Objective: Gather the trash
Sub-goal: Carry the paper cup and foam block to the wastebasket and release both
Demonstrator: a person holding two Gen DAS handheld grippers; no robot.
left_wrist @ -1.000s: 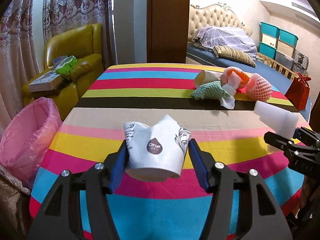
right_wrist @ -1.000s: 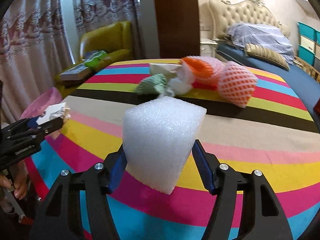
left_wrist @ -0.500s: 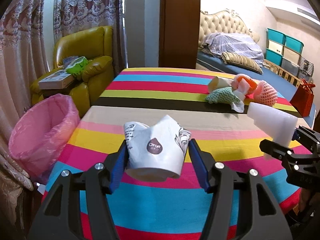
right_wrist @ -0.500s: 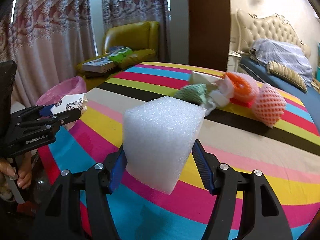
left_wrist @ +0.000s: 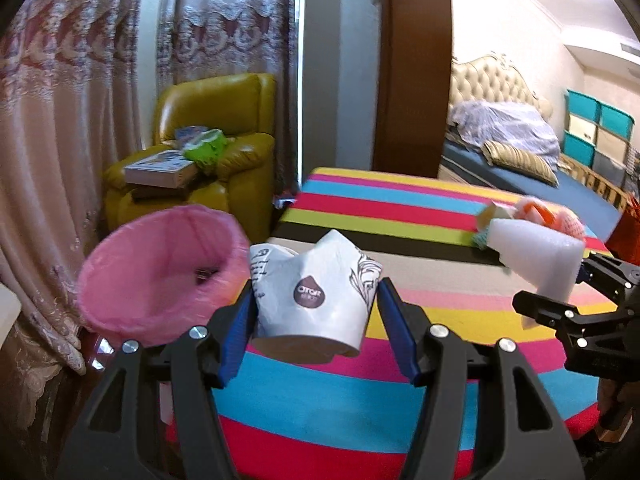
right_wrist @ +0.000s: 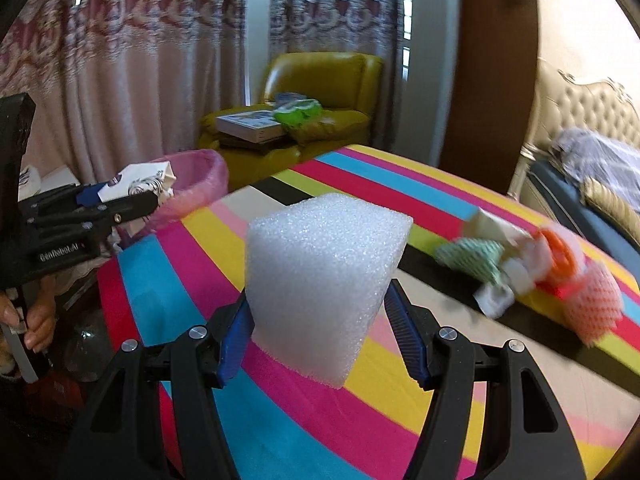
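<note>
Left tool (left_wrist: 316, 334): blue pads clamp a crumpled white paper cup (left_wrist: 314, 294) from both sides, cup lifted clear of the striped surface (left_wrist: 400, 216). Cup carries a brown drop logo and is dented inward at the top.

Right tool (right_wrist: 318, 330): pads grip a white foam block (right_wrist: 320, 276) at its lower part, block raised above the surface and tilted. In the right wrist view the left tool appears at the left edge with the cup, a hand (right_wrist: 34, 322) on its handle.

Just past the left tool, off the surface's left edge: bin lined with a pink bag (left_wrist: 160, 272), mouth open, something small and dark inside, too blurred to identify. The cup sits beside the bin's rim in the left wrist view, not over the opening.

Far right part of the surface: remaining trash in a cluster, touching one another — green mesh wrap (right_wrist: 470, 256), white paper scraps (right_wrist: 496, 296), orange foam net (right_wrist: 560, 256), pink foam net (right_wrist: 594, 308).

Beyond: yellow armchair (left_wrist: 224, 144) with books (left_wrist: 164, 168) on it, curtains (left_wrist: 80, 100), bed (left_wrist: 512, 148) at right.
</note>
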